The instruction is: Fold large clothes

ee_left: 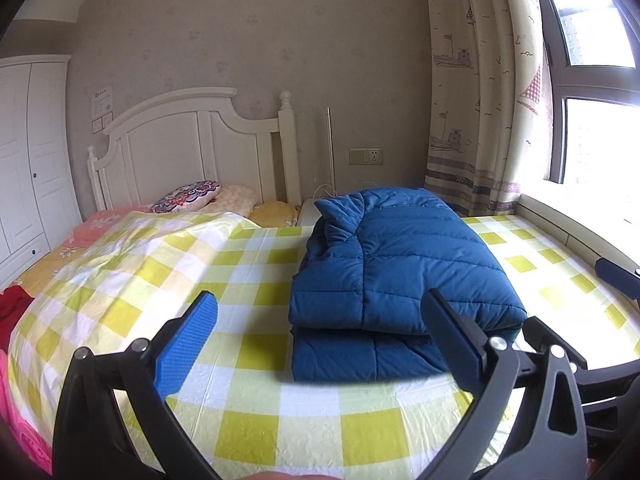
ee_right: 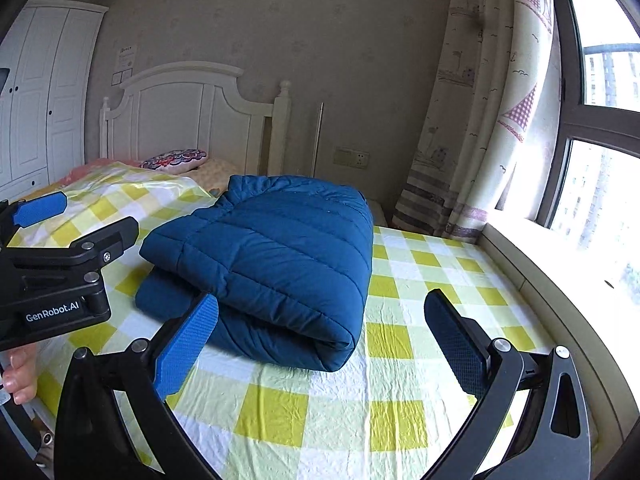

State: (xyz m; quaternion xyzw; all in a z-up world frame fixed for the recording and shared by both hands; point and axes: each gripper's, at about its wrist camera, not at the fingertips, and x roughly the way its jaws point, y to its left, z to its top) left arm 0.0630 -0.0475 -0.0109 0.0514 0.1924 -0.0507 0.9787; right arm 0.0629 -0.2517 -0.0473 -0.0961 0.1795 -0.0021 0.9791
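Blue-padded left tool point(ee_left: 320, 332) and right tool point(ee_right: 320, 332) gape wide, empty.

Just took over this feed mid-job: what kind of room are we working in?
Almost certainly a home bedroom: a bed with a white headboard, a white wardrobe, and patterned curtains by a window.
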